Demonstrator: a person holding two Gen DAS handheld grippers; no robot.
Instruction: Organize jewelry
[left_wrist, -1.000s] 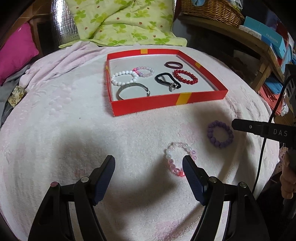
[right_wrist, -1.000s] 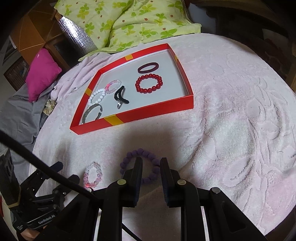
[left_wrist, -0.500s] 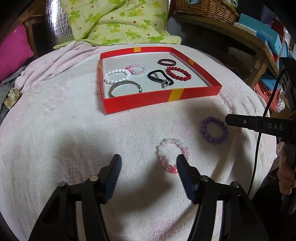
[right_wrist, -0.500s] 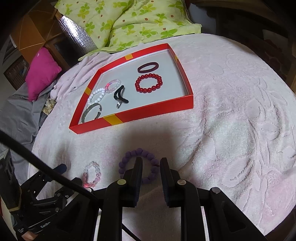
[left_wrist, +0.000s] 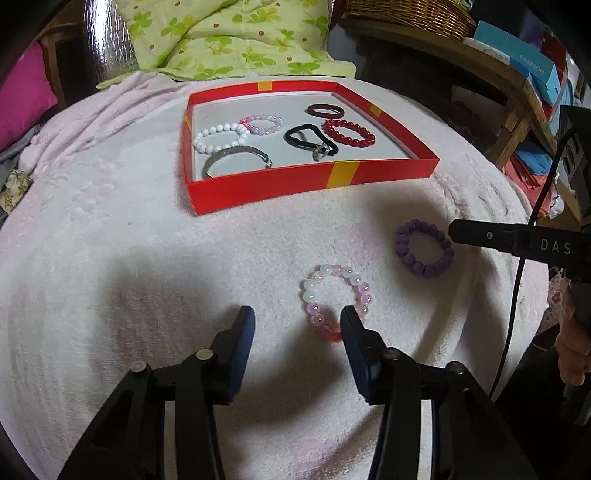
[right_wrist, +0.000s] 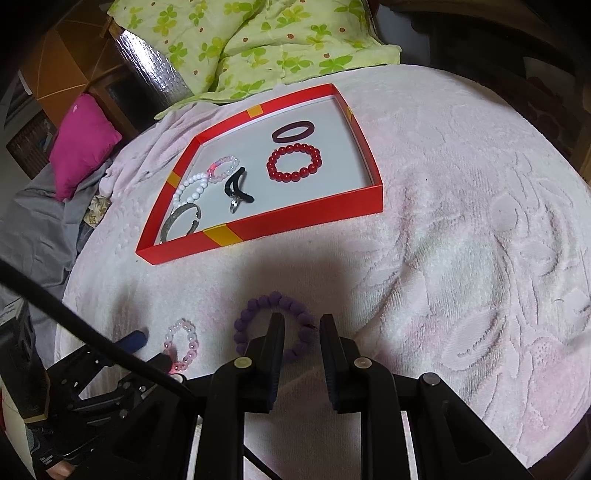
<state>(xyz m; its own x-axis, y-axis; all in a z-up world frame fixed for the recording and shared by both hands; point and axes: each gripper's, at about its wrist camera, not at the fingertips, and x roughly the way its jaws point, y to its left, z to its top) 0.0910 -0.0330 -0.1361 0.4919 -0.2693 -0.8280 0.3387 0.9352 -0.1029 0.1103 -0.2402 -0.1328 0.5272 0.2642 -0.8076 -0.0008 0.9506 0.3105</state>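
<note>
A red tray (left_wrist: 314, 184) (right_wrist: 295, 225) on the pink blanket holds several bracelets and hair ties. A pink-and-white bead bracelet (left_wrist: 334, 299) (right_wrist: 181, 345) lies loose on the blanket; my left gripper (left_wrist: 297, 325) is open, its right finger touching the bracelet's near right edge. A purple bead bracelet (left_wrist: 424, 253) (right_wrist: 275, 325) lies to the right. My right gripper (right_wrist: 302, 326) is open by a narrow gap, its fingers straddling the bracelet's right side. Its finger also shows in the left wrist view (left_wrist: 480, 234).
A green leaf-print quilt (left_wrist: 236, 37) and a magenta pillow (right_wrist: 81, 140) lie beyond the tray. A wooden shelf with a wicker basket (left_wrist: 406, 14) and blue boxes stands at the right. The blanket's edge drops off at right and left.
My left gripper has narrowed its jaws and moved forward to the pink-and-white bracelet. My right gripper has held almost still at the purple bracelet.
</note>
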